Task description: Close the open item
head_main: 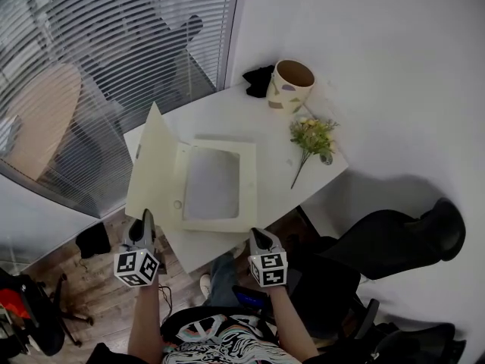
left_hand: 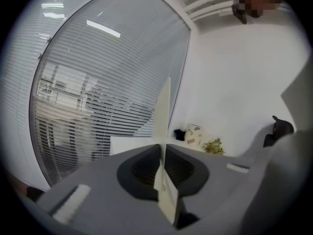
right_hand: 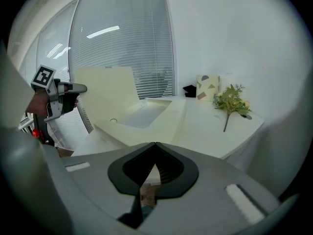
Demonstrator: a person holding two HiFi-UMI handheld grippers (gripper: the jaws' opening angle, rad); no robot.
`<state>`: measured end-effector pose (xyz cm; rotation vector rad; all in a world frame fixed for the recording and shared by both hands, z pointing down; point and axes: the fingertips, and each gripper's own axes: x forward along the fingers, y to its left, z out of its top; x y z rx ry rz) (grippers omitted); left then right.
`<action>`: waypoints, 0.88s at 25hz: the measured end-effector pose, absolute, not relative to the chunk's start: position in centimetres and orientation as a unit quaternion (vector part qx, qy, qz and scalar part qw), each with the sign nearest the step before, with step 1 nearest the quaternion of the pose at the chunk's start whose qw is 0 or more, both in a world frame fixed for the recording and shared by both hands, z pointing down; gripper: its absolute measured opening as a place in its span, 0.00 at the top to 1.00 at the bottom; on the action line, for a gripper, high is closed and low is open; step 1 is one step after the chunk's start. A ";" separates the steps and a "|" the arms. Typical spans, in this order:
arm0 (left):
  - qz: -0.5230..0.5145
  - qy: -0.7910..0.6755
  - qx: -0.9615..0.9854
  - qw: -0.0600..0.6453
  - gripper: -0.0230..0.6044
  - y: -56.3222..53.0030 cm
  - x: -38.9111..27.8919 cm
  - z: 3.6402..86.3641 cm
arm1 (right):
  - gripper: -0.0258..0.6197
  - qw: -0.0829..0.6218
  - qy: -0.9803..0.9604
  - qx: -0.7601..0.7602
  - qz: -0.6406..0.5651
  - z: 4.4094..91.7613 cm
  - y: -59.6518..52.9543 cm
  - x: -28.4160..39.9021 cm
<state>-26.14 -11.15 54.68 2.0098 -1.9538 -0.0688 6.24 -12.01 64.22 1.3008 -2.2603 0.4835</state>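
The box (head_main: 248, 188) lies mid-table (head_main: 265, 120), its lid (head_main: 151, 165) standing up at 9 o'clock, still to be swung over. The left gripper (head_main: 145, 220) pinches the lid's near edge. The right gripper (head_main: 258, 235), jaws together and empty, waits at 5 o'clock.

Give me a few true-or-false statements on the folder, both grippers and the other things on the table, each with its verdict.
1. The left gripper is shut on the edge of the folder's cover. True.
2. The cover lies flat on the folder. False: it stands raised at the folder's left side, so the folder is open.
3. The right gripper holds the flower sprig. False: its jaws are together on nothing, and the sprig lies on the table, to the right of the folder.
4. A cup stands at the far end of the table beside a black thing. True.
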 end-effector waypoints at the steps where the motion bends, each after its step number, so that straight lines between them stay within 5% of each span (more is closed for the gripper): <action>1: -0.023 -0.686 0.708 0.167 0.85 -11.2 -25.9 54.6 | 0.96 0.243 -0.827 0.476 0.177 64.3 -12.0 6.3; 22: -0.004 -0.647 0.750 0.138 0.85 -12.0 -22.3 53.5 | 0.96 0.237 -0.829 0.475 0.178 64.2 -12.0 6.1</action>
